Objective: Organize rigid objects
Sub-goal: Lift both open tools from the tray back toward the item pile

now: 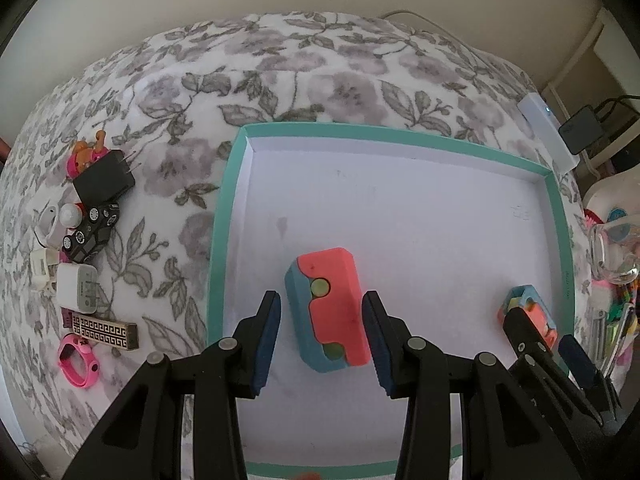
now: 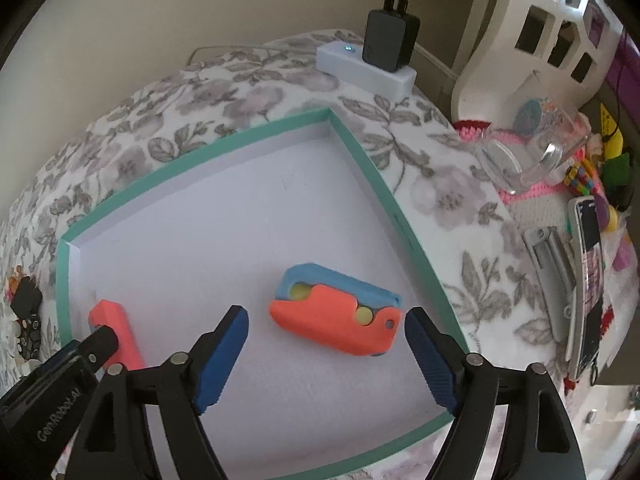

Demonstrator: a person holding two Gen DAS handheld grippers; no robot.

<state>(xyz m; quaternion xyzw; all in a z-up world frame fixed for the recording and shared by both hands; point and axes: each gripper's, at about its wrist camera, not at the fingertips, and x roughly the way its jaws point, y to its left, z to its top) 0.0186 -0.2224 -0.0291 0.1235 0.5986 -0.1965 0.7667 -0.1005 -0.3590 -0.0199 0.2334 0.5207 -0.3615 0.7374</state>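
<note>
Left gripper (image 1: 322, 336): closed on first coral-and-blue block (image 1: 328, 312), pads against its two long sides, inside the teal-rimmed tray (image 1: 232, 200). Lettering on the gripper body, seen from the right wrist camera: "GenRobot.AI", skewed but legible.

Right gripper (image 2: 326, 344): jaws apart, nothing gripped. Second coral-and-blue block (image 2: 336, 320) lying flat on the tray floor between the pads, with a clear gap at the left pad. Partly hidden behind the right gripper's finger in the left wrist view.

Small print on the tray rim and faint marks on the tray floor: unreadable.

Outside the tray on the floral cloth (image 1: 320, 80): black plug adapter (image 1: 106, 178), white charger (image 1: 76, 288) with illegible print, gold patterned bar (image 1: 106, 330), pink band (image 1: 78, 364).

Beyond: power strip (image 2: 364, 68), glass jar (image 2: 532, 152) on its side. White basket (image 2: 520, 20) cut off by the frame.
</note>
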